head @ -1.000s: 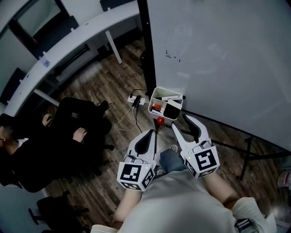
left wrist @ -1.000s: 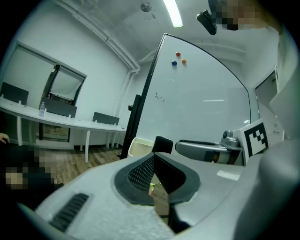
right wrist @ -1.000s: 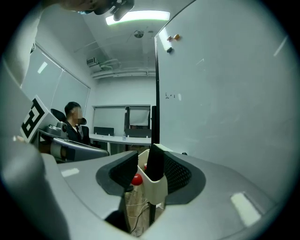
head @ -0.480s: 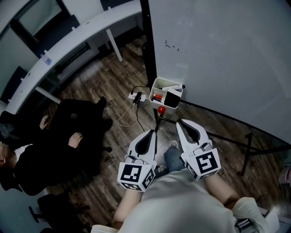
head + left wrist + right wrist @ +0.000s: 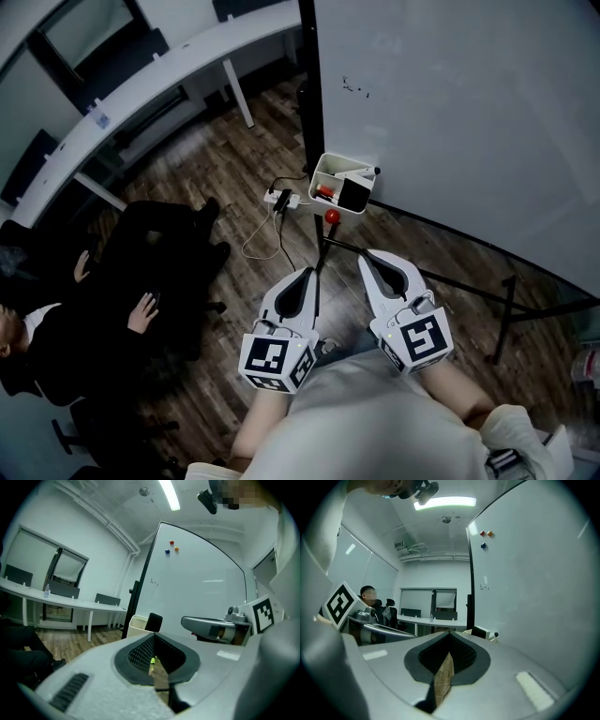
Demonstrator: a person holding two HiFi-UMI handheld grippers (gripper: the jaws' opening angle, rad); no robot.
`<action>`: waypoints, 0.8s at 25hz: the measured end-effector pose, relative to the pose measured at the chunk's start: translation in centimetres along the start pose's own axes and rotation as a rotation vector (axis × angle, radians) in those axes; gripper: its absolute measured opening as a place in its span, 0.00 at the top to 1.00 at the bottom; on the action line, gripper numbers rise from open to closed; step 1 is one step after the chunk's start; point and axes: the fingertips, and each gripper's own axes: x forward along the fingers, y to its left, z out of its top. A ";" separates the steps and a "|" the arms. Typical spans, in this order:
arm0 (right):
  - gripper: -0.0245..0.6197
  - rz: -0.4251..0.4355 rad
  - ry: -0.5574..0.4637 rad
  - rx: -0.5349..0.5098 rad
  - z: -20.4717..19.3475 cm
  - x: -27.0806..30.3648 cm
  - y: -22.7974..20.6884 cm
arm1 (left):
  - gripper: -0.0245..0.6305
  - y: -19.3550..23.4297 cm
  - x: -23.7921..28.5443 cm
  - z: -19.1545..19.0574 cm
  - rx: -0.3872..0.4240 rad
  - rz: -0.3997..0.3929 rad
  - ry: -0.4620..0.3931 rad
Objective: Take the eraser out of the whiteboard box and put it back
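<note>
The white box point(image 5: 328, 172) hangs at the whiteboard's lower edge, and the black eraser point(image 5: 352, 194) stands upright inside it beside a marker point(image 5: 357, 175). Both grippers float side by side well short of the box, over the floor. My right gripper point(image 5: 366, 255) has just closed its jaws and holds nothing. My left gripper point(image 5: 309, 274) is shut and empty too. The left gripper view shows the eraser point(image 5: 153, 622) sticking up out of the box point(image 5: 137, 625) beyond the left gripper point(image 5: 153, 637). From the right gripper point(image 5: 449, 634), the box point(image 5: 486, 633) lies ahead to the right.
The whiteboard point(image 5: 469, 112) stands on a black frame with legs point(image 5: 450, 281) across the wood floor. A power strip with a cable point(image 5: 281, 200) and a red knob point(image 5: 331, 217) lie below the box. A person in black point(image 5: 94, 328) sits at the left; a white desk point(image 5: 141, 84) runs behind.
The right gripper's jaws, open a second ago near the box, have shut empty. Both grippers have drawn back from the box, which now sits farther away.
</note>
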 end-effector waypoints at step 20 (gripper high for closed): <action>0.96 0.098 0.000 -0.014 0.4 -7.3 -0.1 | 0.96 -6.5 -1.6 -1.4 -0.007 0.068 -0.024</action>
